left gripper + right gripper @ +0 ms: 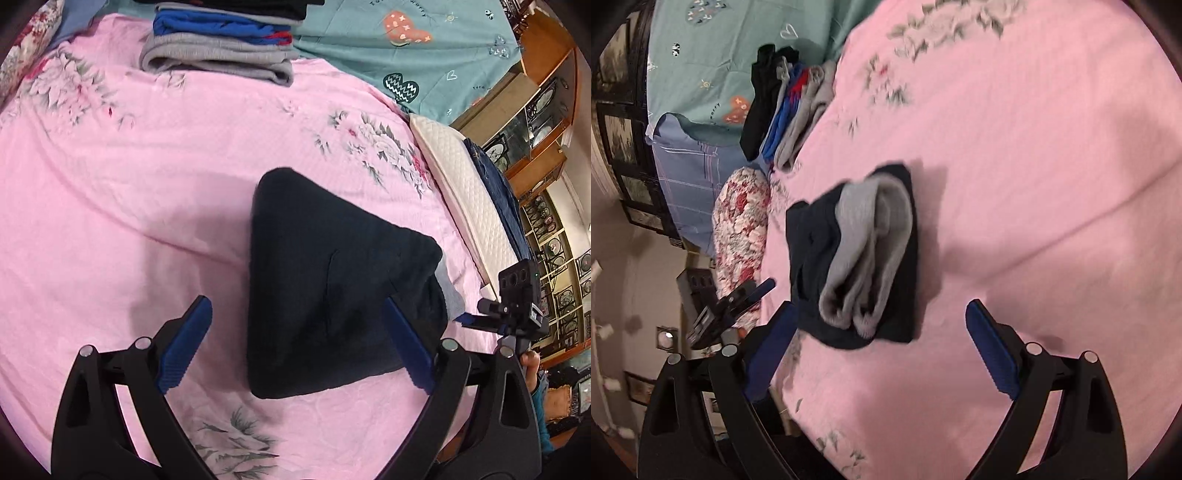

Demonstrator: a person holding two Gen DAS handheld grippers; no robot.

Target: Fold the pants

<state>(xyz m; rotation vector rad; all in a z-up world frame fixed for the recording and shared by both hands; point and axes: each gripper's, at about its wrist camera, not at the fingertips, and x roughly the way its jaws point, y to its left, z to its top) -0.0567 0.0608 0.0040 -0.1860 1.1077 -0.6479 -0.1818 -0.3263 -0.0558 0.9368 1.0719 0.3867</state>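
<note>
The folded dark pants lie as a compact bundle on the pink floral bedspread. In the right wrist view the pants show their grey lining at the folded ends. My left gripper hovers open over the bundle, with the right fingertip over the cloth and the left one over bare sheet. My right gripper is open too, its left fingertip at the bundle's near corner. Neither holds anything. Each gripper shows at the edge of the other's view: right, left.
A stack of folded grey, blue and black clothes sits at the far side of the bed beside a teal quilt. A white quilted pillow and a floral pillow line the edges. Wooden shelves stand beyond.
</note>
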